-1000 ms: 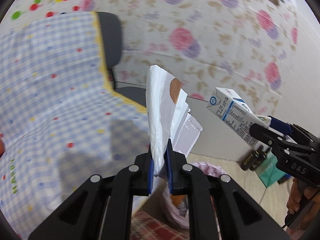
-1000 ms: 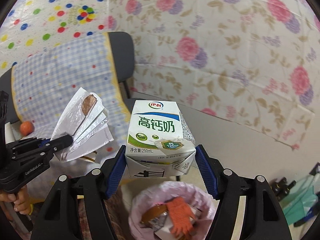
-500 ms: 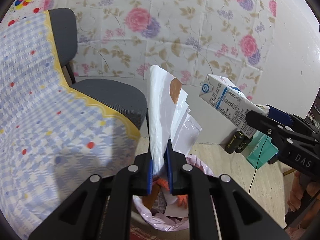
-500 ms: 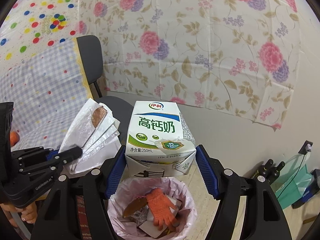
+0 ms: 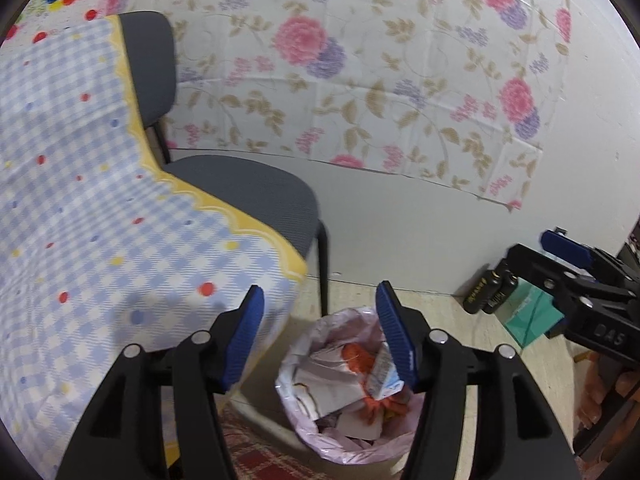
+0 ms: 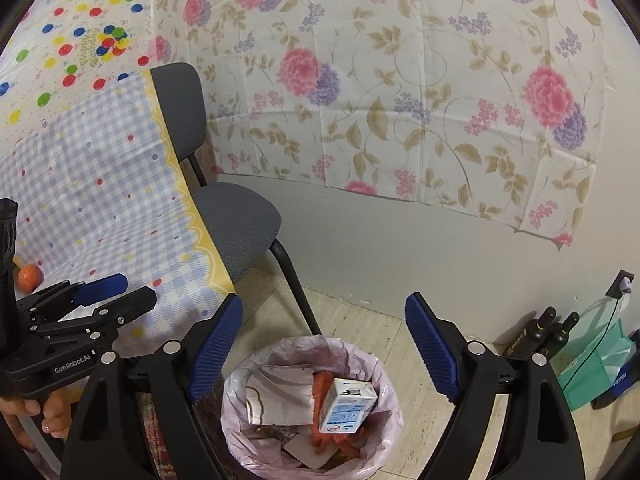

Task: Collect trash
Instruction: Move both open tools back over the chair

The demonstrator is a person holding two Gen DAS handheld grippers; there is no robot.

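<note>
Bin (image 6: 384,364) base cut off by frame bottom; trash beneath milk carton (image 6: 347,405) hidden.

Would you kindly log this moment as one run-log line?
left tool: open, just opened, empty | right tool: open, just opened, empty | white milk carton: in pink-lined trash bin

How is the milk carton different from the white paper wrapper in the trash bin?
The milk carton is a boxy shape with blue print; the white paper wrapper is flat with little on it. The carton stands tilted on top; the wrapper lies beside it. Both sit in the pink-lined bin.
</note>
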